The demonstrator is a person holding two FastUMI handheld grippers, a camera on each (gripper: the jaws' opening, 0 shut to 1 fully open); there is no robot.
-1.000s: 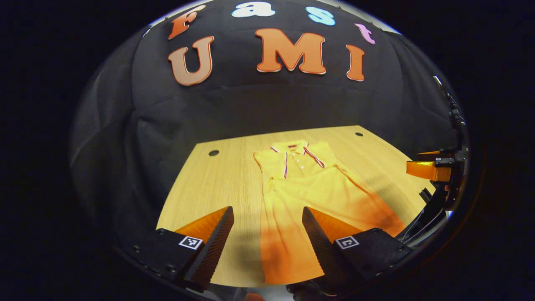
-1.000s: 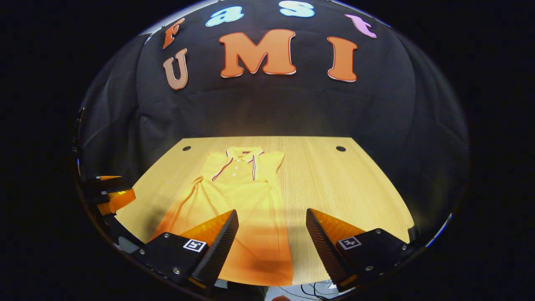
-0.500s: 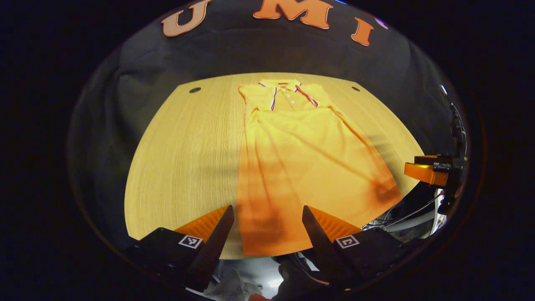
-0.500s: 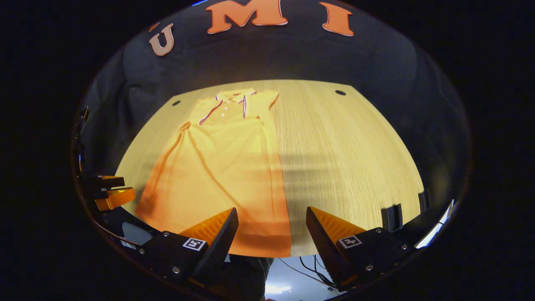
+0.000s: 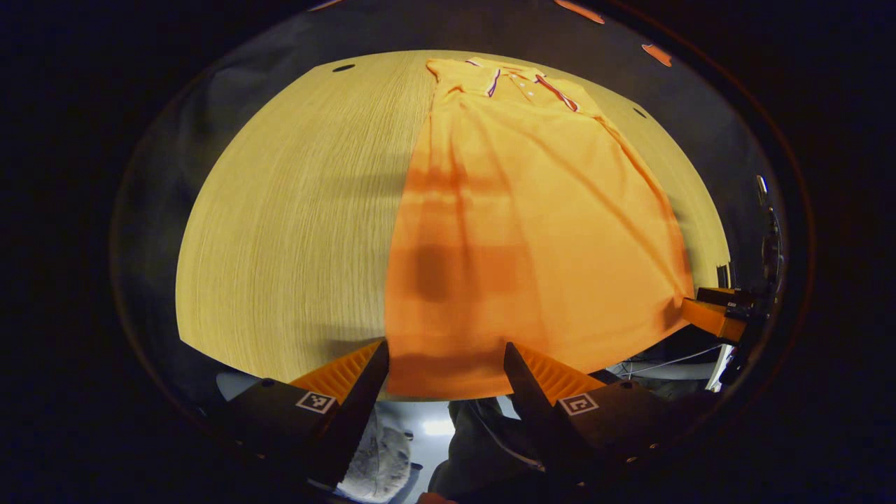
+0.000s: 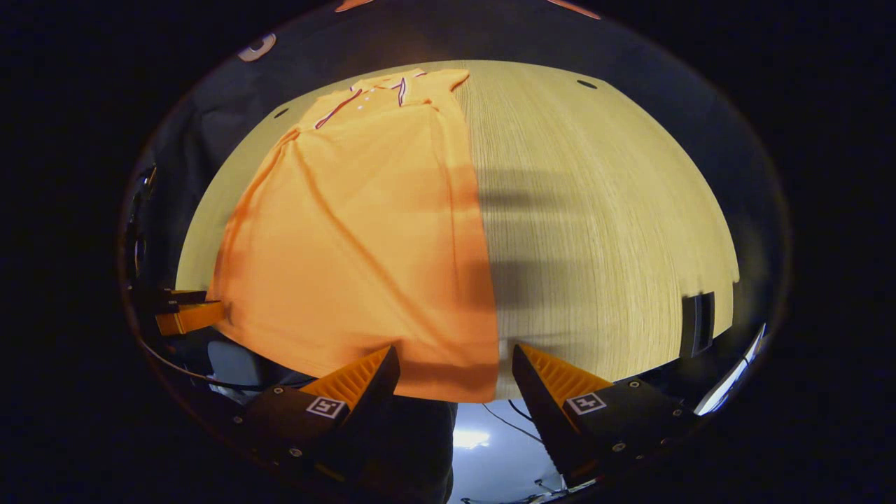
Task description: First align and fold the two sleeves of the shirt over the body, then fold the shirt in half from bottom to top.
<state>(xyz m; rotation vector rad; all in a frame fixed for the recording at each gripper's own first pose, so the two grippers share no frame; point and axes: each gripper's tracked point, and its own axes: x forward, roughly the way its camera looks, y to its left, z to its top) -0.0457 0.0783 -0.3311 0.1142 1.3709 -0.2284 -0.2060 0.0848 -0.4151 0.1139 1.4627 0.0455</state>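
Both tools have dropped and pitched forward over the last second: the booth wall has slid out of the top of each view, and the near hem now sits just ahead of the fingers.

Left tool (image 5: 446, 364): fingers apart, nothing between them, poised over the hem's corner at lower centre of the left gripper view. Right tool (image 6: 455, 367): fingers likewise apart and empty, bracketing the opposite hem corner at lower centre of the right gripper view.

The shirt (image 5: 518, 231) lies flat on the surface (image 5: 294, 224), collar at the top of frame, hem at the near edge. It reads as a narrow strip, so the sleeves appear already folded over the body; the sleeves themselves cannot be made out.

Judgement: the approach to the hem is nearly complete. Neither corner is gripped yet, and the bottom-to-top fold has not begun.
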